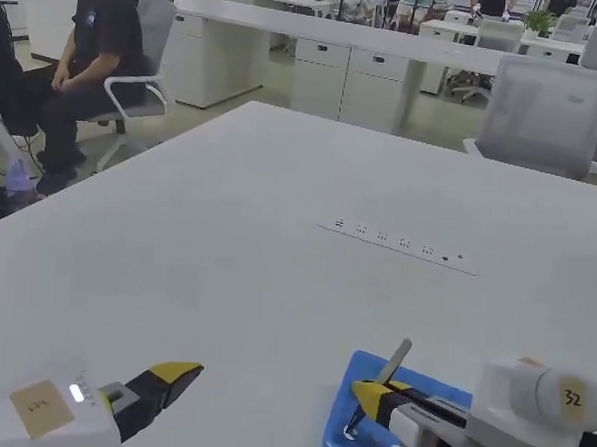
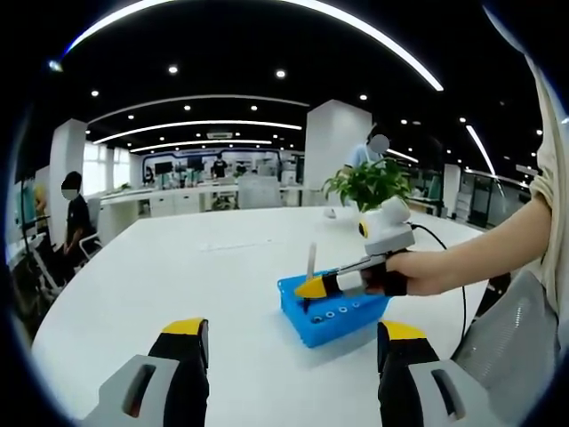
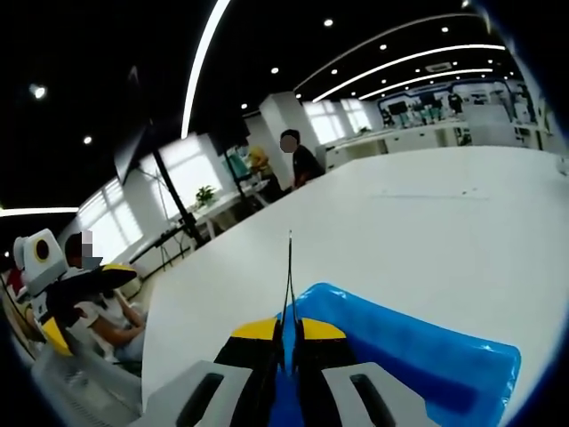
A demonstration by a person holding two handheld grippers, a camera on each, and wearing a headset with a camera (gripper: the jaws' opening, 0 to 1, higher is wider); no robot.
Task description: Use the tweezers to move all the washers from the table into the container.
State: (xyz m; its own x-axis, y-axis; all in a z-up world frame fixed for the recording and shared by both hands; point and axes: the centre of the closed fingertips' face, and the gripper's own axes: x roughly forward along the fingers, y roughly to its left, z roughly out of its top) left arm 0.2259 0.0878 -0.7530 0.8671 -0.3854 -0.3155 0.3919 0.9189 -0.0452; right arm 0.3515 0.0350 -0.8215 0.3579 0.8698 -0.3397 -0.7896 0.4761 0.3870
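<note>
Our right gripper (image 1: 370, 392), its sticker (image 1: 571, 398) reading "32", pinches the tweezers (image 1: 398, 357) over the blue container (image 1: 340, 426). Our left gripper (image 2: 289, 340) hovers with jaws spread, and we cannot read its tan label (image 1: 39, 405).

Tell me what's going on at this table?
A person works at a white table with a gripper in each hand. The right gripper is shut on the tweezers, held over the blue container, where several washers lie. The left gripper is open, holding nothing, off to the side.

Left tongs (image 1: 182, 374) and right tongs (image 1: 368, 391) white-bodied, black jaws tipped yellow, round yellow tag (image 1: 570, 398) "32", tan sticker (image 1: 39, 406), black cable (image 2: 463, 302)
</note>
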